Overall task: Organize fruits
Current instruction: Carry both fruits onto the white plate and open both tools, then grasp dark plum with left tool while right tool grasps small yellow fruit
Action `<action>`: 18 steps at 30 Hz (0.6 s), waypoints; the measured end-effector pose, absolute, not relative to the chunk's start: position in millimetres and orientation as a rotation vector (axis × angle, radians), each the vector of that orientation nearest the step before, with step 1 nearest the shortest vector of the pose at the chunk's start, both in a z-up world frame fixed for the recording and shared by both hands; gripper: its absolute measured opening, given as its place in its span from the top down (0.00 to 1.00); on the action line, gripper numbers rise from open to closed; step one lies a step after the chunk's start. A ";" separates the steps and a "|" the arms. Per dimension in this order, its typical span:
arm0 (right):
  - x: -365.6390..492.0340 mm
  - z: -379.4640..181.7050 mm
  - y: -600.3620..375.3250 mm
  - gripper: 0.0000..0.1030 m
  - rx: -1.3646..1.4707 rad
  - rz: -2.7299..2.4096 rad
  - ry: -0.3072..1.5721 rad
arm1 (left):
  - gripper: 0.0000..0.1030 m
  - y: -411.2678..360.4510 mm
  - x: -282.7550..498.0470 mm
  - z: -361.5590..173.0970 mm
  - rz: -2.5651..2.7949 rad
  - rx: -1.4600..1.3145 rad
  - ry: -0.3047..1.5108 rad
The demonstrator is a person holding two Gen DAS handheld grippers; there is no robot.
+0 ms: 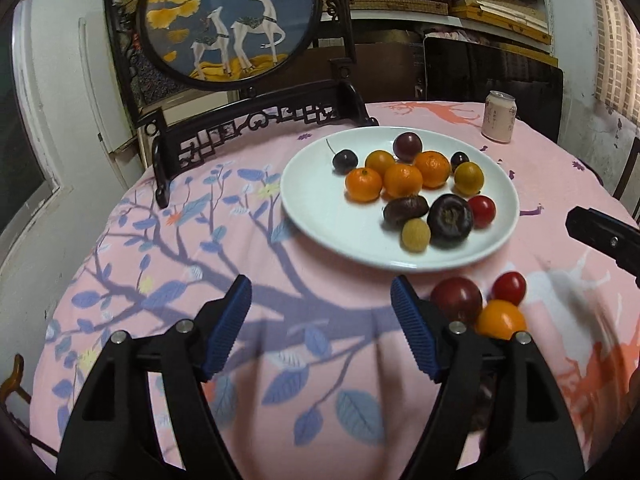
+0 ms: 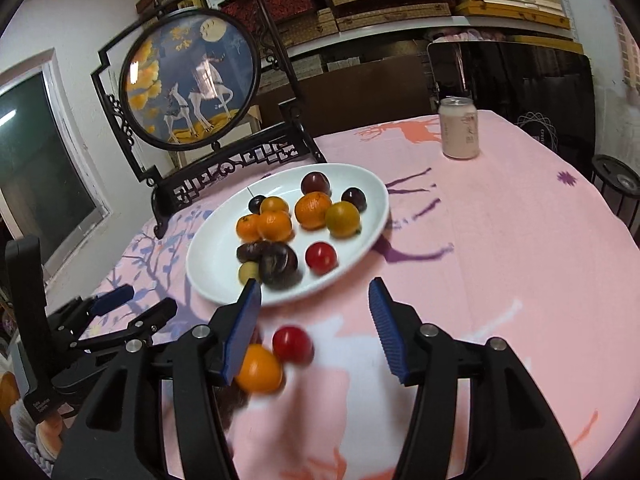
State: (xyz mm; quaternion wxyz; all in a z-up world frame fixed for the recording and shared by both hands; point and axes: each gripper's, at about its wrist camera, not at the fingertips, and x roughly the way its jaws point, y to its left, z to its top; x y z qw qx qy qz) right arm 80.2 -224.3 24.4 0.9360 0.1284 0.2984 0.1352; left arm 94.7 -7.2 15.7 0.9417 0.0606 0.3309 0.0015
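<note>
While both tools hung above the cloth, neither had anything in it: your left gripper (image 1: 320,320) sat with jaws wide apart over bare tablecloth (image 1: 200,240), and your right gripper (image 2: 312,328) was spread just as wide. Nearest to you, three fruits were off the plate, lying on the cloth in a tight cluster: an orange fruit (image 2: 259,368), a small red tomato (image 2: 292,343) and a dark red one (image 1: 457,298). The tomato lay between the right fingers; the orange one was partly hidden behind the left blue pad (image 2: 240,336). Further out, the white plate (image 1: 320,208) held roughly a dozen pieces: mandarins (image 1: 402,179), dark plums, cherries, a red tomato (image 1: 482,211). My read: mostly done, three pieces left. Beyond the plate stood a pink can (image 1: 500,117) and the deer screen (image 1: 232,20), neither part of the job.
</note>
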 end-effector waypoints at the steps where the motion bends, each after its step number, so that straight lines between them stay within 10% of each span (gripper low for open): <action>1: 75.8 24.2 -226.2 0.43 0.276 0.277 0.607 | 0.21 -6.1 88.5 15.7 0.002 0.116 0.673; 18: 51.1 16.3 -244.5 0.39 0.346 0.245 0.621 | 0.15 -28.4 39.5 14.2 -0.191 0.141 0.648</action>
